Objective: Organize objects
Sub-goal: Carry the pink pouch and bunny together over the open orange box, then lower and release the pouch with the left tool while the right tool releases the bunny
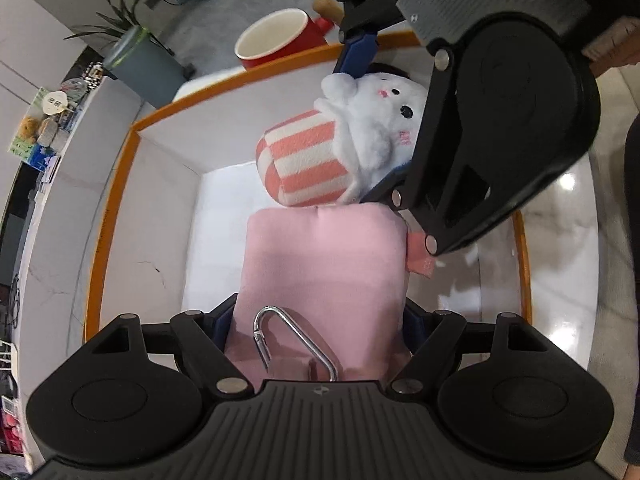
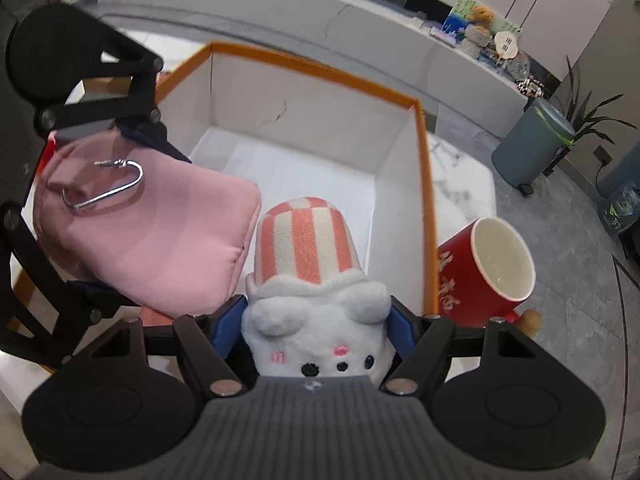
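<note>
My left gripper (image 1: 320, 320) is shut on a pink pouch (image 1: 320, 272) with a silver carabiner (image 1: 296, 340), held over the open white box with an orange rim (image 1: 120, 184). My right gripper (image 2: 316, 328) is shut on a white plush toy with a pink-and-cream striped body (image 2: 308, 240), also held over the box (image 2: 320, 76). The plush (image 1: 340, 148) and the pouch (image 2: 152, 232) touch end to end above the box's white floor. The right gripper also shows in the left wrist view (image 1: 376, 120), and the left gripper in the right wrist view (image 2: 96, 208).
A red mug with a white inside (image 1: 276, 38) (image 2: 484, 268) stands just outside the box on the marble table (image 2: 460, 184). A grey bin (image 2: 532, 144) and a potted plant (image 2: 588, 104) stand on the floor beyond. A long counter (image 2: 360, 20) holds small items.
</note>
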